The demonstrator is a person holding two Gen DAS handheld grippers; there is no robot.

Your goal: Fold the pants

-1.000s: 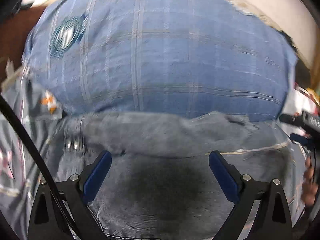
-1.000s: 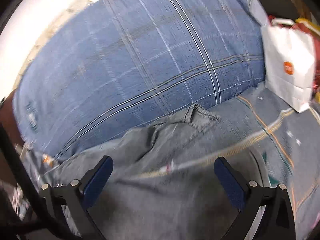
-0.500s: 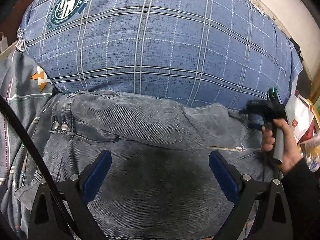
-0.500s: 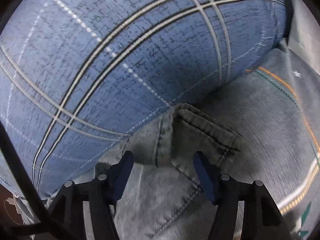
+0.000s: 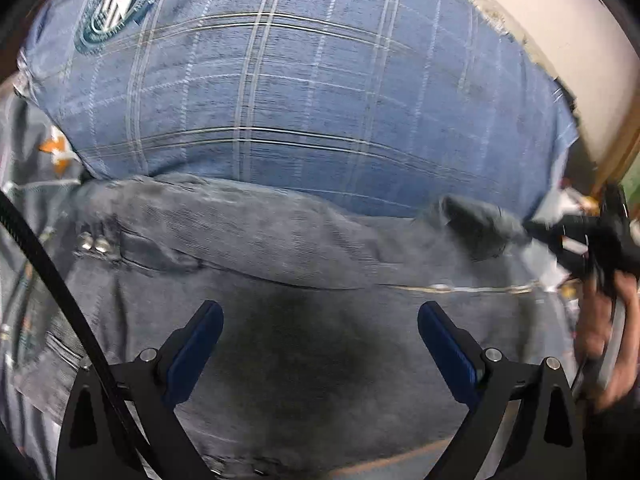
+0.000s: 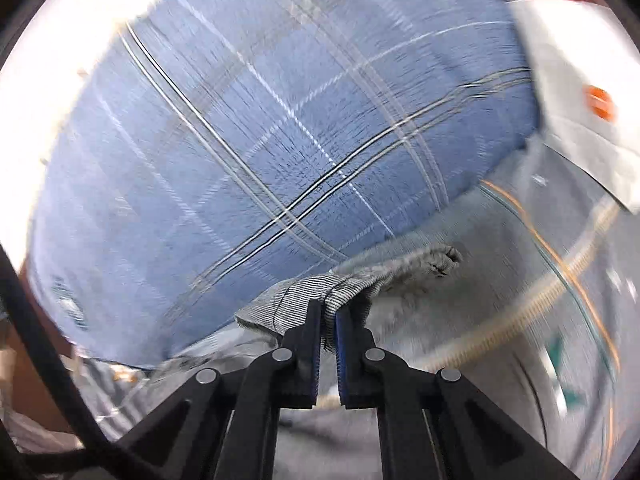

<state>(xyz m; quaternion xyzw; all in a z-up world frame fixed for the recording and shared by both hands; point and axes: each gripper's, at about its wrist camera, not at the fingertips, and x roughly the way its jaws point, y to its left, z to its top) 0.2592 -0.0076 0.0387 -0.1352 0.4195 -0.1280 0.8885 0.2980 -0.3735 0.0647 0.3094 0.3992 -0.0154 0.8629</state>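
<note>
Grey denim pants (image 5: 280, 264) lie on the bed against a big blue plaid pillow (image 5: 304, 92). Two metal studs (image 5: 94, 242) mark the waistband at the left. My left gripper (image 5: 320, 332) is open and hovers above the dark middle of the pants. My right gripper (image 6: 328, 320) is shut on a corner of the pants (image 6: 304, 304) and lifts it off the bed. In the left wrist view the right gripper (image 5: 592, 236) shows at the far right, pulling that raised corner (image 5: 476, 220).
The plaid pillow (image 6: 280, 140) fills the back. A white paper bag (image 6: 580, 92) stands at the right on the grey patterned bedsheet (image 6: 540, 280). A pale wall (image 5: 560, 32) is behind the pillow.
My right gripper has closed on the pants corner and lifted it away from the pillow. My left gripper stays open over the pants, with only a small shift of view.
</note>
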